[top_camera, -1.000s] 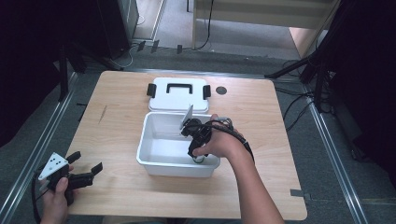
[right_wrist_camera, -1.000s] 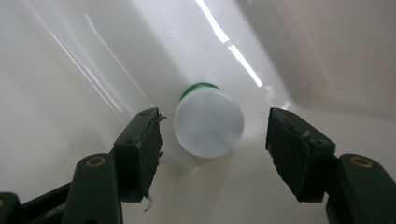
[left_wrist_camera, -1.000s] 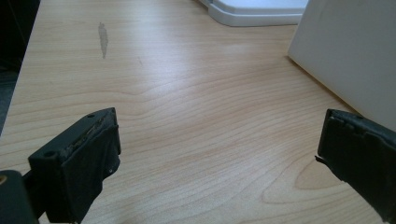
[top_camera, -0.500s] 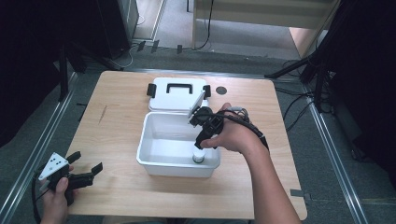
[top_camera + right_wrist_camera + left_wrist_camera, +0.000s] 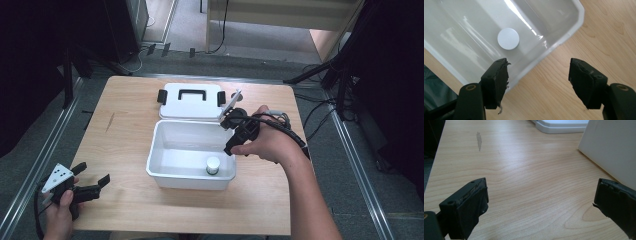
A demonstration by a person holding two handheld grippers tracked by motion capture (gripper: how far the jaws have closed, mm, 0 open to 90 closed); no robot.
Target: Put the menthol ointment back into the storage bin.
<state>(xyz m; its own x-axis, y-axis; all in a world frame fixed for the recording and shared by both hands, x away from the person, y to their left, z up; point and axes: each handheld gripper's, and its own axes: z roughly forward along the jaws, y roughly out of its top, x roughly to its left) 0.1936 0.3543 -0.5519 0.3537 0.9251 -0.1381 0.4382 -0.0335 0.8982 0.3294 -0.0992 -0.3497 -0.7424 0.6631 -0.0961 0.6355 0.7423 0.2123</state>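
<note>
A light wooden table (image 5: 125, 130) stands on grey flooring between metal rails, with dark equipment, stands and cables around it; a small grey scuff (image 5: 479, 140) marks the wood.

At centre sits an open white bin (image 5: 165, 145). A small bottle with a white cap (image 5: 213, 165) stands upright in its near right corner; the right gripper view shows the round cap (image 5: 508, 38) from above. Behind the bin, touching or just beside its far wall, lies a white lid (image 5: 190, 102) with a black handle and black side latches.

The right gripper (image 5: 231, 142) hangs above the bin's right rim, jaws wide apart and empty; one jaw overlaps the rim in its own view.

The left gripper (image 5: 92, 182) rests at the table's near left corner, jaws wide apart, nothing between them.

Compared with a second earlier, the right gripper has risen out of the bin and moved rightward; the left is unchanged.
</note>
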